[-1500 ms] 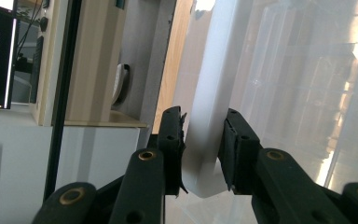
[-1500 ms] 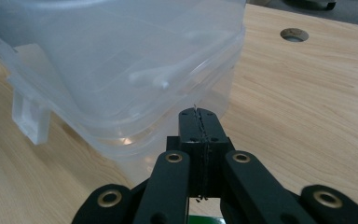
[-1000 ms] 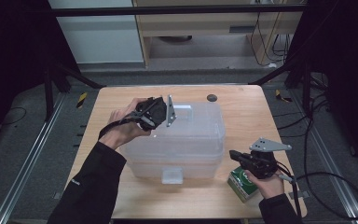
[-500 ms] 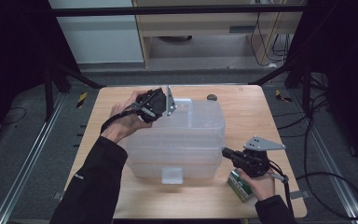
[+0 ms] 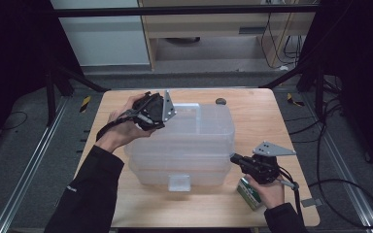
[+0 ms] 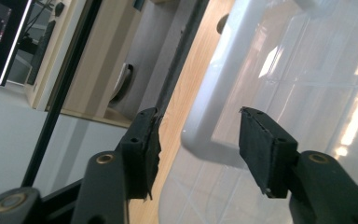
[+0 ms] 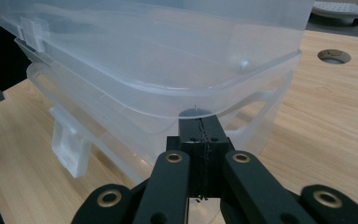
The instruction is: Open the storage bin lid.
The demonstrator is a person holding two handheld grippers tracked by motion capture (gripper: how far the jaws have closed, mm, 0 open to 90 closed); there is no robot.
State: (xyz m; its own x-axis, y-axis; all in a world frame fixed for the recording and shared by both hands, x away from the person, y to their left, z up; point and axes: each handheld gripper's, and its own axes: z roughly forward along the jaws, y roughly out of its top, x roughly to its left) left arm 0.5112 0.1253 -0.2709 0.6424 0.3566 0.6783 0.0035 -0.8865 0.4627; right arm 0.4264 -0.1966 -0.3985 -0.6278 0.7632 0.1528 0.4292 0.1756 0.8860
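Centrally on the wooden table point(image 5: 272, 116) sits a clear plastic storage box point(image 5: 194, 145) with its lid on, and everything else is placed by it. At the box's far left corner the left gripper point(image 5: 151, 112) is held in the person's left hand point(image 5: 126, 121), its body lying over the lid's edge. In the left gripper view its jaws stand apart, having just been opening — the white rounded rim of the lid point(image 6: 214, 93) runs up between them, and neither pad presses on it. One pad point(image 6: 261, 149) hangs over the clear lid surface, the other over the strip of table beside the box.

At the box's near right corner is the right gripper point(image 5: 245, 162), held in the person's right hand point(image 5: 269, 191). In the right gripper view its two jaws are pressed flat together with nothing between them — their tips sit just under the overhanging lip of the lid, right at the rounded corner; whether they touch it I cannot tell. A white latch tab point(image 7: 67, 144) hangs from the box's front wall, left of the jaws in that view.

Just right of the box's near corner, under the right hand, a small green-and-white carton point(image 5: 249, 194) lies on the table. Past the box's far right corner, a dark round hole point(image 5: 220, 101) marks the tabletop.
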